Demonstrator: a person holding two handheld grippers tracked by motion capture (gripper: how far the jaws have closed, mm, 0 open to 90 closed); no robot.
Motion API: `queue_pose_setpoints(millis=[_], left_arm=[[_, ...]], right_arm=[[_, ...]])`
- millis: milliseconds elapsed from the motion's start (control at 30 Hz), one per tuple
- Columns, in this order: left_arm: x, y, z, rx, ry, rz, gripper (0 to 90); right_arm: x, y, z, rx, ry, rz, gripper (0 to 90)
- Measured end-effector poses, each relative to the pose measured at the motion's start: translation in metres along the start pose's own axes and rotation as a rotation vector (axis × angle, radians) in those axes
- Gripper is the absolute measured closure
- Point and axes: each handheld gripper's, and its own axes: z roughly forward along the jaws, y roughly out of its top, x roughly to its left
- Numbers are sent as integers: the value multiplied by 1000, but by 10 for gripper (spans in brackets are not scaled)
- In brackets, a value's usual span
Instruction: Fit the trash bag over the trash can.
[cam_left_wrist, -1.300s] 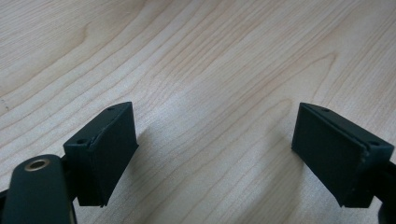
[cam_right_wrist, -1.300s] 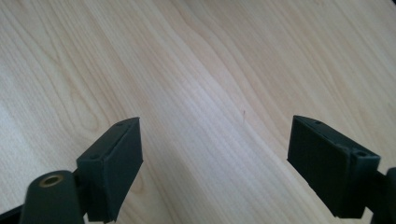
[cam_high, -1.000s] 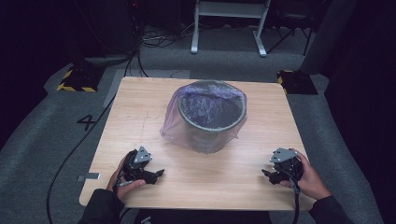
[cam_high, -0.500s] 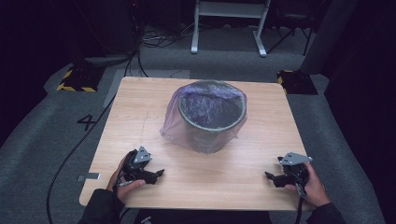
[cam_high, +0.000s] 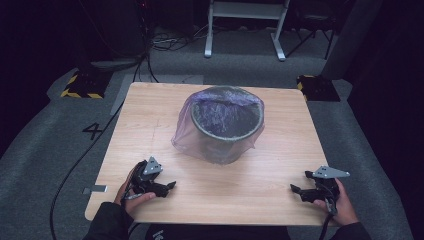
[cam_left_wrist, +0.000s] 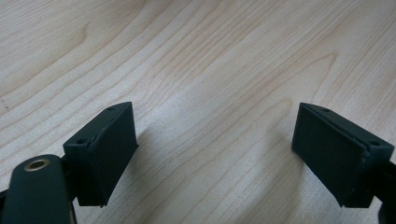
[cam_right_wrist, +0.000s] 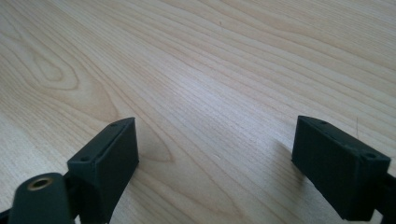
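Note:
A grey bin (cam_high: 227, 125) lined with a thin purple plastic bag (cam_high: 186, 131) stands upright in the middle of the wooden table (cam_high: 150, 120). The bag's edge is folded out over the rim and hangs down the bin's sides. My left gripper (cam_high: 169, 186) rests near the front left of the table, open, with bare wood between its pads (cam_left_wrist: 112, 144). My right gripper (cam_high: 295, 190) sits low at the front right corner, also open, with nothing between its pads (cam_right_wrist: 114, 154). Both point inward, well short of the bin.
The table's front edge runs just below both hands. Grey carpet surrounds the table, with a cable (cam_high: 75, 165) trailing along its left side. A white metal stand (cam_high: 245, 25) and yellow-black striped blocks (cam_high: 80, 85) sit beyond the far edge.
My right gripper has moved toward the table's front right corner and sunk closer to the wood. The left gripper and the bin have stayed put.

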Motion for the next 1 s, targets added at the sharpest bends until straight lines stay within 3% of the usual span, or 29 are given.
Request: queue_pose_setpoints(millis=[1000], left_arm=[[0, 0, 1, -1, -5, 2, 125]], right_arm=[[0, 0, 0, 0, -8, 8, 146]])
